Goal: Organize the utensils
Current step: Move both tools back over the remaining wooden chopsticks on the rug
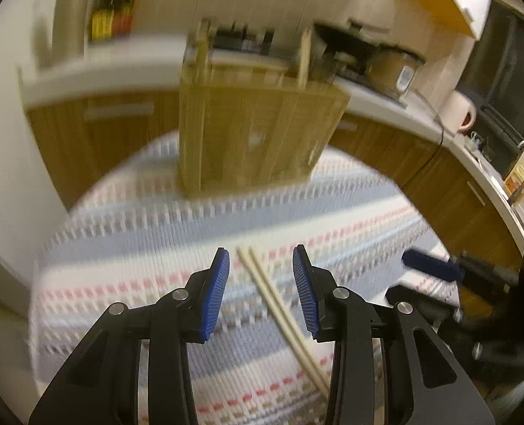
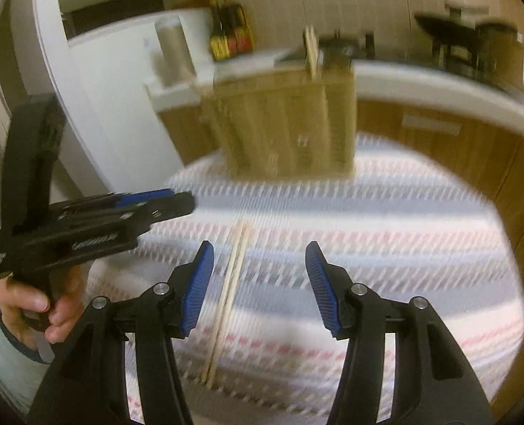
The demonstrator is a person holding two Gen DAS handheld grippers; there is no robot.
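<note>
Pretty cozy kitchen here: a knitted striped tablecloth [image 1: 127, 248] in blue, white and pink covers the round table. Behind it there's a white counter [image 1: 386, 102] over wood cabinets [image 1: 102, 131], with a rice cooker [image 1: 396, 71], a white kettle [image 1: 462, 109] and some blurry bottles [image 2: 230, 32].

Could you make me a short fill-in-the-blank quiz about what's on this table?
1. The pair of chopsticks lies on the ____ tablecloth.
2. The utensil holder behind them is made of ____.
3. Both the left gripper and right gripper are ____.

Missing words: striped; wood; open
</note>
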